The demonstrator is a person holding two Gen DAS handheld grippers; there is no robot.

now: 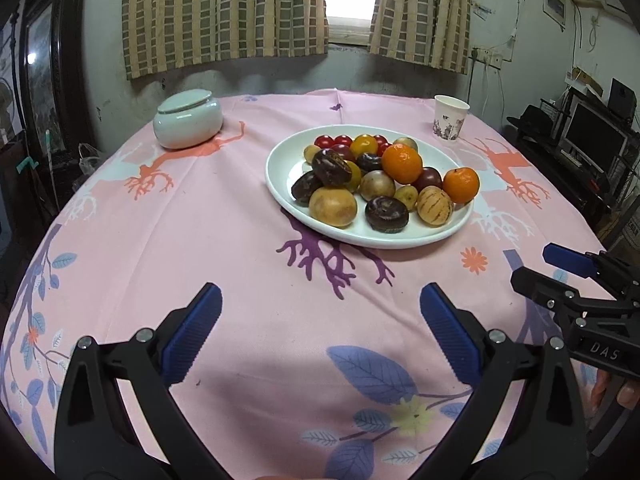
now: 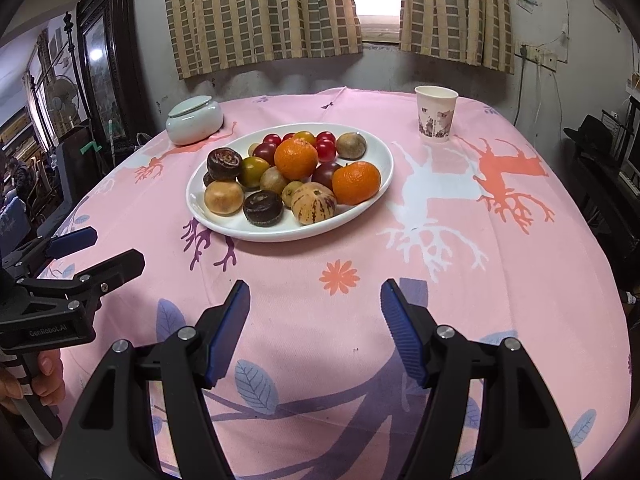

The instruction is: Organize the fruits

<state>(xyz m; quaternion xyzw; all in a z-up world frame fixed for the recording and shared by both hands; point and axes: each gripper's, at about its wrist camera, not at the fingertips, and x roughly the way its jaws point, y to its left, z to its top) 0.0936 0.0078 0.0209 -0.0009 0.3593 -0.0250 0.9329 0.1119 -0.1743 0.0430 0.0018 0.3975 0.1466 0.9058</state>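
A white oval plate (image 1: 280, 172) (image 2: 376, 184) on the pink tablecloth holds a pile of fruit: two oranges (image 1: 402, 163) (image 2: 296, 159), red cherry tomatoes (image 1: 325, 142) (image 2: 325, 149), dark brown fruits (image 1: 386, 214) (image 2: 263, 208), yellow-brown round fruits (image 1: 333, 206) (image 2: 223, 197) and a striped pale melon (image 1: 434, 205) (image 2: 313, 203). My left gripper (image 1: 320, 296) is open and empty, hovering over the cloth in front of the plate. My right gripper (image 2: 316, 290) is open and empty, also short of the plate. Each gripper shows at the other view's edge.
A pale green lidded jar (image 1: 188, 123) (image 2: 194, 120) stands at the back left of the table. A paper cup (image 1: 450, 118) (image 2: 435, 113) stands at the back right. A dark cabinet is left of the table, shelves with electronics to the right.
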